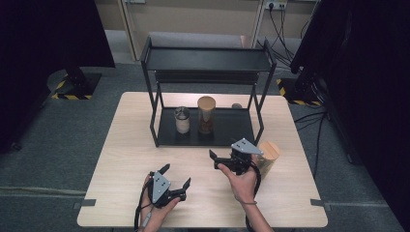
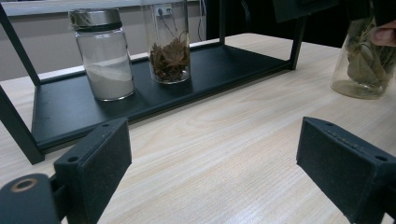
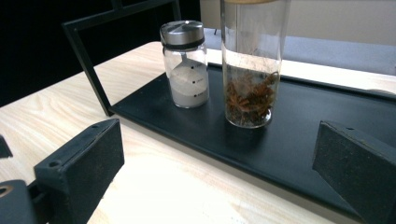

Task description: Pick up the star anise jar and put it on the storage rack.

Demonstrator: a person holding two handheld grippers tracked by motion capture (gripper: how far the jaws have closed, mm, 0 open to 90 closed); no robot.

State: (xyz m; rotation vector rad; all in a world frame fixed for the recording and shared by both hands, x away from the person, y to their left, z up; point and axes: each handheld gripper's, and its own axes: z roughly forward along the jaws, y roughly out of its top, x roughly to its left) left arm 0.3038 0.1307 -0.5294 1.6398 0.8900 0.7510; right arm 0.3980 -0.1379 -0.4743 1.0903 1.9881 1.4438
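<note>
A black two-tier rack (image 1: 208, 59) stands at the back of the wooden table (image 1: 125, 145). Its lower shelf (image 3: 303, 121) carries a small metal-lidded jar of white powder (image 1: 182, 121) (image 2: 103, 60) (image 3: 187, 70) and a tall wooden-lidded jar of star anise (image 1: 206, 116) (image 2: 170, 51) (image 3: 250, 70). A third wooden-lidded jar holding dried leaves (image 1: 268, 155) (image 2: 362, 65) stands on the table, right of the rack's front corner. My right gripper (image 1: 234, 156) (image 3: 217, 172) is open beside that jar, facing the shelf. My left gripper (image 1: 176, 175) (image 2: 219, 163) is open over the table's front.
A small round object (image 1: 236, 106) lies at the back right of the lower shelf. The rack's top shelf is bare. Dark equipment stands left and right of the table, and cables hang from a wall socket (image 1: 275, 6) behind.
</note>
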